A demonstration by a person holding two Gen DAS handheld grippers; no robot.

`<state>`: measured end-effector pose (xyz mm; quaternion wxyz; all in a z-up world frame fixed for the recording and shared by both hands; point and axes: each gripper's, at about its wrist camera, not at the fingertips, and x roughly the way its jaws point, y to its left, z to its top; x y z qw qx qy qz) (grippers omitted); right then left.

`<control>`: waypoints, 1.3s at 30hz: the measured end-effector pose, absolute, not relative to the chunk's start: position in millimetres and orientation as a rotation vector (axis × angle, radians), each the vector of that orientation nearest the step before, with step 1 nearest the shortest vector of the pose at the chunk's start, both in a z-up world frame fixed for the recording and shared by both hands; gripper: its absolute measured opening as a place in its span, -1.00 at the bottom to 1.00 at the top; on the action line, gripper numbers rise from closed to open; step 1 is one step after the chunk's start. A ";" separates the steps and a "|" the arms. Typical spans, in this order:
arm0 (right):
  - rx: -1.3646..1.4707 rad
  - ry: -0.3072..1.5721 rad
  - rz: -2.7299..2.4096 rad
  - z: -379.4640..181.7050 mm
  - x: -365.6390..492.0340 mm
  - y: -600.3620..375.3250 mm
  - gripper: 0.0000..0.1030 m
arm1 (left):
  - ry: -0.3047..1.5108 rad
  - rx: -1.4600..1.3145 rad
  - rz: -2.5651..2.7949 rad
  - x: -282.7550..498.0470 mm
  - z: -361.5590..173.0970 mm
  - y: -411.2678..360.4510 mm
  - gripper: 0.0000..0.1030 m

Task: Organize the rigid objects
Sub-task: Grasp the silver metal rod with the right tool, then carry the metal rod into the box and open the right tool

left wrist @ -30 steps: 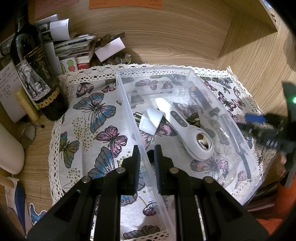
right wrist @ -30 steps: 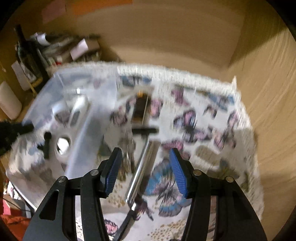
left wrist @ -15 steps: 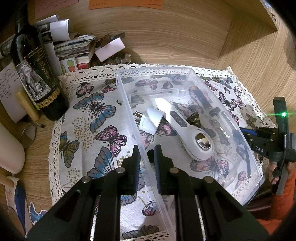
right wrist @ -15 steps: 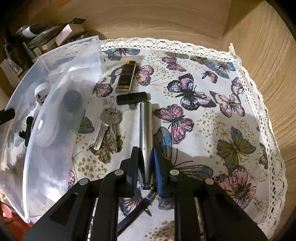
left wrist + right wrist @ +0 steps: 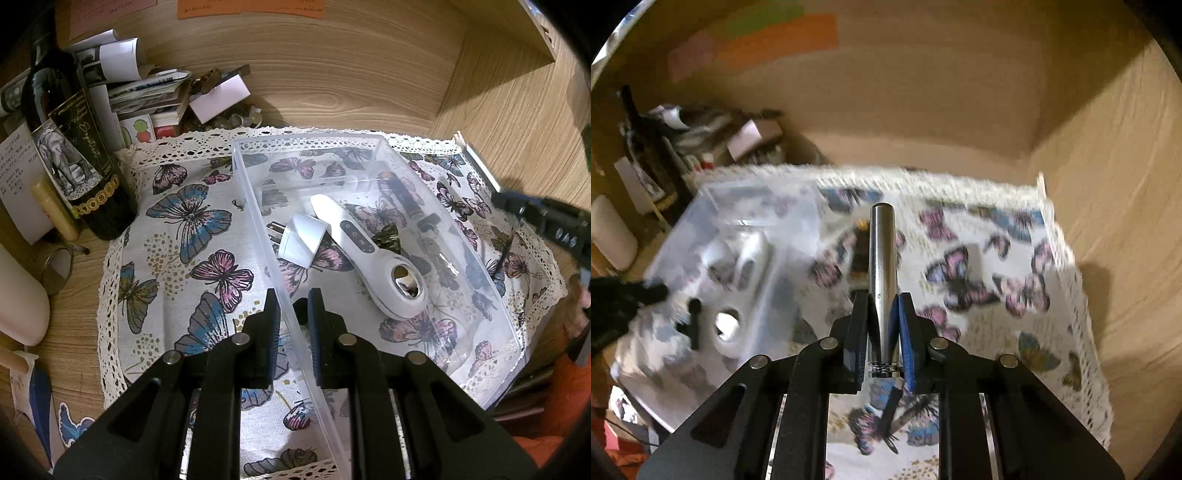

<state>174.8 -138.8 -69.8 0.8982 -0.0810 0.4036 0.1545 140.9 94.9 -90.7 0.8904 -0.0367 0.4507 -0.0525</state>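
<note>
The right gripper point(image 5: 882, 325) pinches a shiny metal tube point(image 5: 882, 266), pointing to 12 o'clock above the butterfly cloth point(image 5: 1015, 325). The left gripper point(image 5: 291, 317) pinches the clear box point(image 5: 384, 138) wall at 6 o'clock.

Left gripper point(image 5: 291, 314) jaws clamp clear bin point(image 5: 258, 229) wall; white plug point(image 5: 303, 242), white handheld device point(image 5: 369, 254) inside.

Cloth point(image 5: 192, 236): white, lace-edged, printed with blue, pink and olive butterflies. Bin point(image 5: 258, 206): clear. Plug point(image 5: 303, 242) and handheld device point(image 5: 369, 254): white. Tube point(image 5: 882, 273): silver. Gripper pads point(image 5: 905, 332): blue. Bottle point(image 5: 74, 147): dark, with elephant label. Desk point(image 5: 332, 74): wood grain.
</note>
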 end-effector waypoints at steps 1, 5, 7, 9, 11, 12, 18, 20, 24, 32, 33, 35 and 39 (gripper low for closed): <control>-0.171 0.820 0.331 -64.5 174.0 -134.7 -0.72 | 0.936 -0.076 -0.109 140.8 -90.7 95.1 -0.73; -0.189 0.751 0.385 -42.9 170.2 -115.5 -0.72 | 0.936 -0.076 -0.109 140.9 -90.7 94.8 -0.73; -0.197 0.726 0.417 -35.3 167.3 -105.4 -0.72 | 0.936 -0.076 -0.109 140.9 -90.7 94.9 -0.73; -0.205 0.706 0.453 -29.8 163.9 -93.9 -0.72 | 0.936 -0.077 -0.109 140.9 -90.8 94.6 -0.73; -0.219 0.692 0.497 -26.5 159.3 -80.8 -0.72 | 0.936 -0.077 -0.109 142.0 -91.3 95.1 -0.73; -0.228 0.689 0.515 -26.3 157.5 -75.0 -0.72 | 0.936 -0.077 -0.110 142.1 -91.2 95.2 -0.73; -0.289 0.720 0.618 -39.6 147.7 -38.1 -0.72 | 0.936 -0.079 -0.112 142.7 -91.0 96.0 -0.73; -0.312 0.752 0.645 -49.7 145.9 -26.9 -0.72 | 0.935 -0.079 -0.114 142.6 -91.1 94.9 -0.73; -0.355 0.821 0.675 -71.6 144.5 -8.8 -0.72 | 0.933 -0.079 -0.116 142.4 -91.4 94.4 -0.73; -0.450 0.953 0.690 -112.8 145.0 3.2 -0.72 | 0.930 -0.082 -0.120 142.4 -92.1 94.4 -0.73; -0.459 0.966 0.689 -115.9 145.7 3.3 -0.72 | 0.930 -0.082 -0.121 142.4 -92.1 94.5 -0.73; -0.470 0.978 0.699 -119.0 144.7 3.4 -0.72 | 0.930 -0.082 -0.120 142.4 -92.0 94.5 -0.73; -0.485 0.987 0.714 -119.2 140.5 4.1 -0.71 | 0.930 -0.081 -0.120 142.3 -92.1 94.5 -0.73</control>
